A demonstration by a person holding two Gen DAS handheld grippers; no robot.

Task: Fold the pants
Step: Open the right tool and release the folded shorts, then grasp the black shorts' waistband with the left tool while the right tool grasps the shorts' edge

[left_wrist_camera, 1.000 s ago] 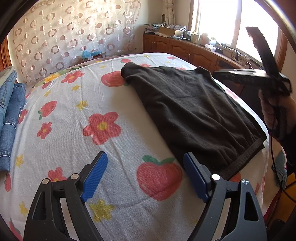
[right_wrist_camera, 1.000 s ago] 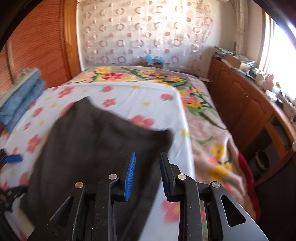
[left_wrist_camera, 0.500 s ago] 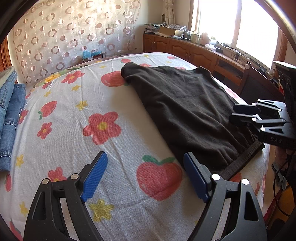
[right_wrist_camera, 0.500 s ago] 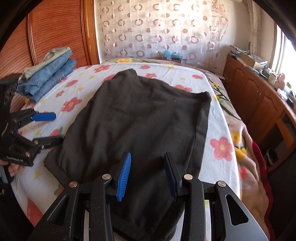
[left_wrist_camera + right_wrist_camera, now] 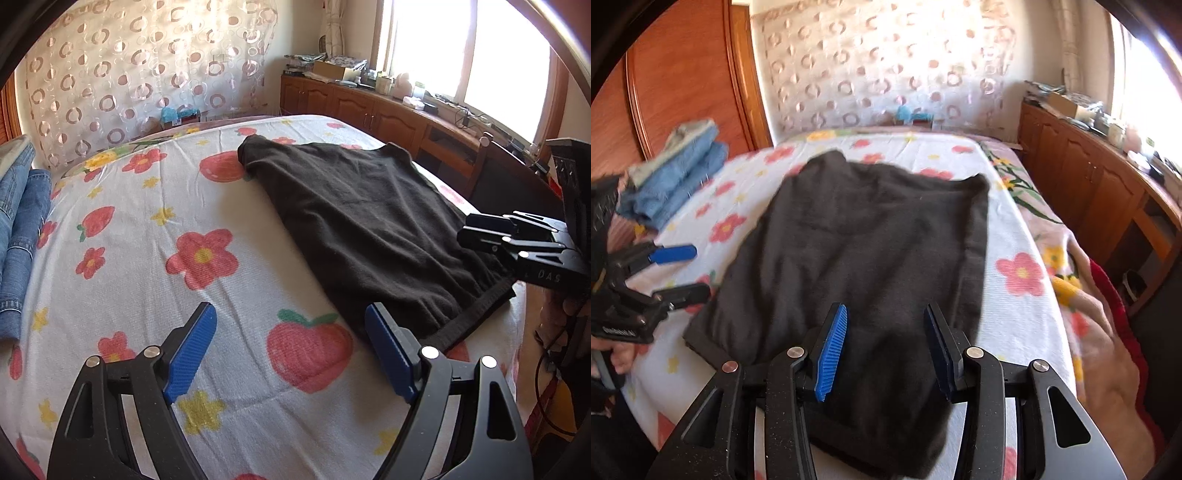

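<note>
Dark brown pants (image 5: 369, 225) lie flat on the flowered bed sheet (image 5: 147, 258), waistband toward me at the right. They also show in the right wrist view (image 5: 864, 240). My left gripper (image 5: 291, 347) is open and empty, above the sheet just left of the waistband corner. My right gripper (image 5: 882, 343) is open and empty, low over the near end of the pants. It shows in the left wrist view (image 5: 517, 243) at the right edge. The left gripper shows in the right wrist view (image 5: 665, 273) at the left.
Folded blue jeans (image 5: 18, 229) are stacked at the left side of the bed, also seen in the right wrist view (image 5: 676, 173). A wooden cabinet (image 5: 369, 110) with clutter runs under the window on the right. A wooden headboard (image 5: 683, 74) stands behind.
My right gripper has opened wider and moved lower over the near end of the pants. The left gripper has stayed in place.
</note>
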